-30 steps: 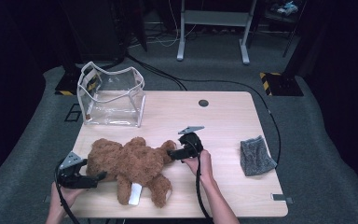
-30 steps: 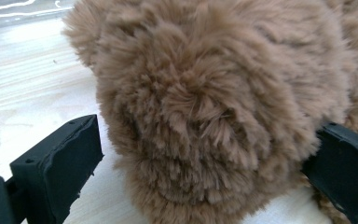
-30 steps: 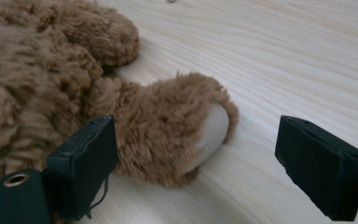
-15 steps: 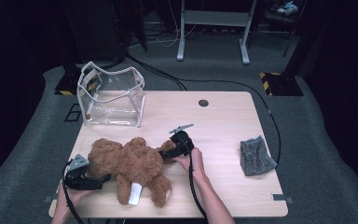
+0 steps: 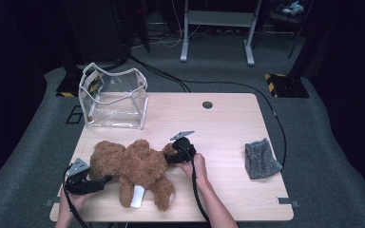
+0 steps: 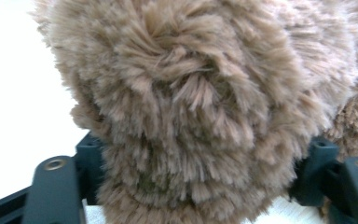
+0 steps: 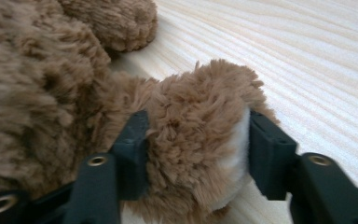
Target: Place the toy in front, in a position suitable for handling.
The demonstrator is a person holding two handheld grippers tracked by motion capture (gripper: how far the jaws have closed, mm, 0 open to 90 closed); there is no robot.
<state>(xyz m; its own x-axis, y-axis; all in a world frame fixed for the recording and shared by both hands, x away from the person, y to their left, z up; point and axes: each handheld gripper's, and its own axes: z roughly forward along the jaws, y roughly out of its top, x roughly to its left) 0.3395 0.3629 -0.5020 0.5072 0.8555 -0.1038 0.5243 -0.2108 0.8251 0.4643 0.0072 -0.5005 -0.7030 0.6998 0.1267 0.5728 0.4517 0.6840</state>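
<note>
Grasping is the step in hand, as I judge it: both grippers are taking hold of the brown plush bear (image 5: 135,168), which is lying flat across the near half of the wooden table (image 5: 228,128), well apart from the clear bag (image 5: 114,97) standing at the far left and from the grey cloth (image 5: 261,159) lying at the right; the left gripper (image 5: 105,179) is reaching in level at the bear's left end, and in the left gripper view its jaws have just been closing on a rounded, furry lump of the toy (image 6: 200,116), the pile already bulging over both jaws, so the hold is looking made, though how firmly I cannot tell; the right gripper (image 5: 169,156) is coming in at the bear's far right side, and in the right gripper view its jaws, likewise just closing, are pinching a paw (image 7: 200,140) between them, both pads pressing into the fur; the next move, I am judging, is calling for both hands to rise together and evenly, since the soft body is likely to sag between two grips, and to carry it toward the bag's open top.
</note>
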